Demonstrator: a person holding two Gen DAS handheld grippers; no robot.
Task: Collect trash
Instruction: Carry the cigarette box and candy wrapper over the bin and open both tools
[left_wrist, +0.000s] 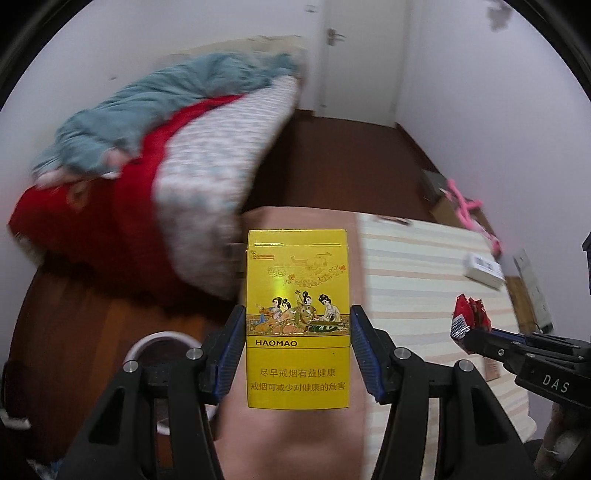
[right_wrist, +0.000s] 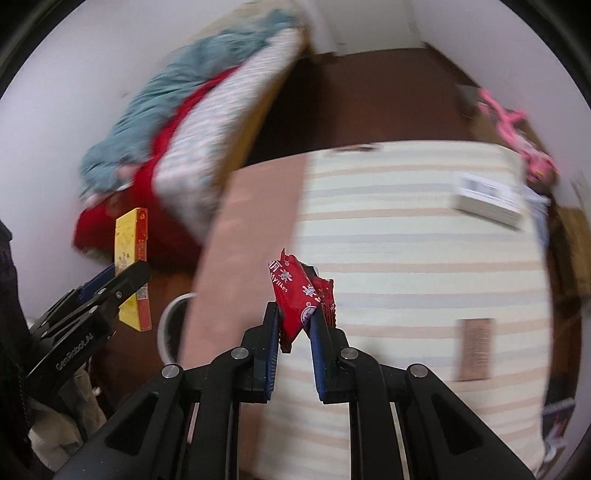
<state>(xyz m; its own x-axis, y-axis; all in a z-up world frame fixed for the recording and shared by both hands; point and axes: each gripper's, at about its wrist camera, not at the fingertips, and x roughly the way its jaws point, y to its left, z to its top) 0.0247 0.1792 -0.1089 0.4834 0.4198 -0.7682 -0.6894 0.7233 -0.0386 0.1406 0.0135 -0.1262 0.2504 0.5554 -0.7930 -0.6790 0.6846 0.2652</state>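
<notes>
My left gripper (left_wrist: 297, 317) is shut on a yellow HAOMAO cigarette pack (left_wrist: 297, 295), held upright above the striped table (left_wrist: 413, 280); the pack also shows in the right wrist view (right_wrist: 131, 254), with the left gripper (right_wrist: 125, 275) at the far left. My right gripper (right_wrist: 293, 314) is shut on a red snack wrapper (right_wrist: 295, 291), held over the table; it shows in the left wrist view (left_wrist: 471, 317) at the right, in the right gripper (left_wrist: 466, 335). A white-rimmed bin (left_wrist: 159, 341) stands on the floor below left; it also shows in the right wrist view (right_wrist: 171, 317).
A white box (left_wrist: 484, 269) lies at the table's far right, a brown card (right_wrist: 474, 349) nearer. A bed with red and teal bedding (left_wrist: 129, 155) is to the left. Pink hangers (left_wrist: 469, 210) and boxes line the right wall. A door (left_wrist: 354, 51) is far back.
</notes>
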